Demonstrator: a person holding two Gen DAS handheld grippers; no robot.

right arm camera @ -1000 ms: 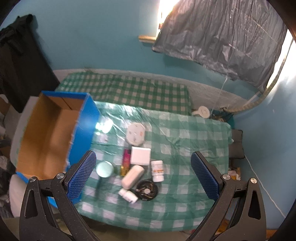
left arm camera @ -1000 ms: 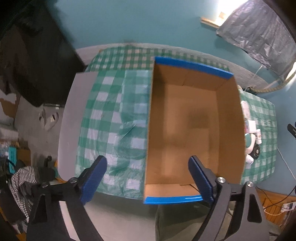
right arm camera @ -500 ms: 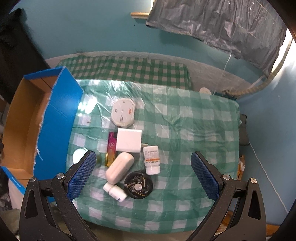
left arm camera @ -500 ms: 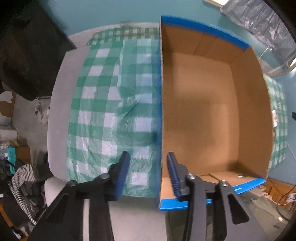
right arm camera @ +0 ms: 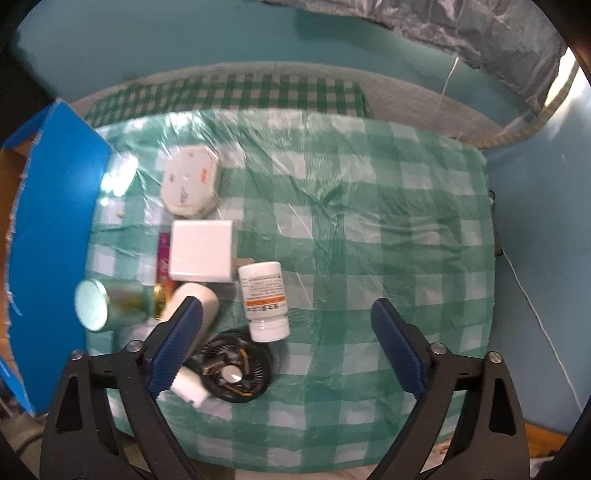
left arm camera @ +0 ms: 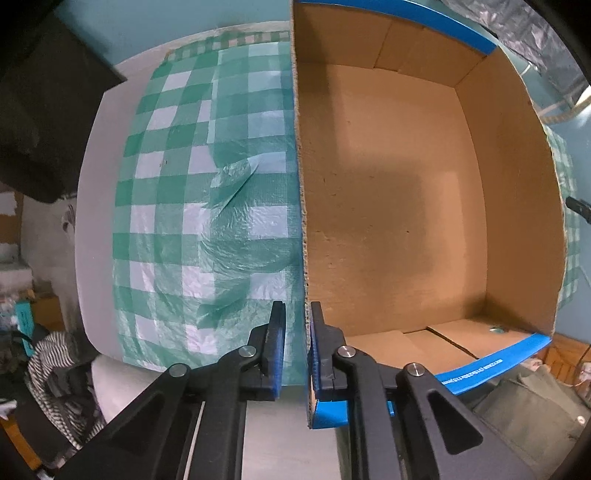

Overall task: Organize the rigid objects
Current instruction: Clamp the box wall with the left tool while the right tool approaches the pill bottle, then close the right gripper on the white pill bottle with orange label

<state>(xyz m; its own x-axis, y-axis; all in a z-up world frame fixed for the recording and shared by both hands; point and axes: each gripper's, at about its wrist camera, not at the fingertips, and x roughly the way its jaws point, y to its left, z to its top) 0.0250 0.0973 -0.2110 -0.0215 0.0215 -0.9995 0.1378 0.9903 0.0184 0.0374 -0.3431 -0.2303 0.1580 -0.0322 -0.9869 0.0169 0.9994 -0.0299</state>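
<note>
An empty cardboard box (left arm camera: 406,206) with blue outer walls stands on the green checked tablecloth (left arm camera: 207,206). My left gripper (left arm camera: 297,347) is shut on the box's left wall near the front corner. In the right wrist view the box's blue side (right arm camera: 51,229) is at the left. Beside it lie a white round case (right arm camera: 190,181), a white square box (right arm camera: 201,254), a white pill bottle (right arm camera: 264,299), a green can (right arm camera: 107,304), a cream oval case (right arm camera: 195,299), a black round fan (right arm camera: 236,373) and a small white bottle (right arm camera: 190,389). My right gripper (right arm camera: 286,349) is open above them, empty.
A pink-and-gold packet (right arm camera: 162,273) lies under the white square box. The tablecloth (right arm camera: 369,236) stretches bare to the right of the items. Dark clothing (left arm camera: 48,122) hangs at the left. A grey plastic sheet (right arm camera: 443,26) hangs on the teal wall.
My left gripper has moved in and closed from wide open onto the box's left wall. My right gripper has come lower and closer over the cluster of items, still open.
</note>
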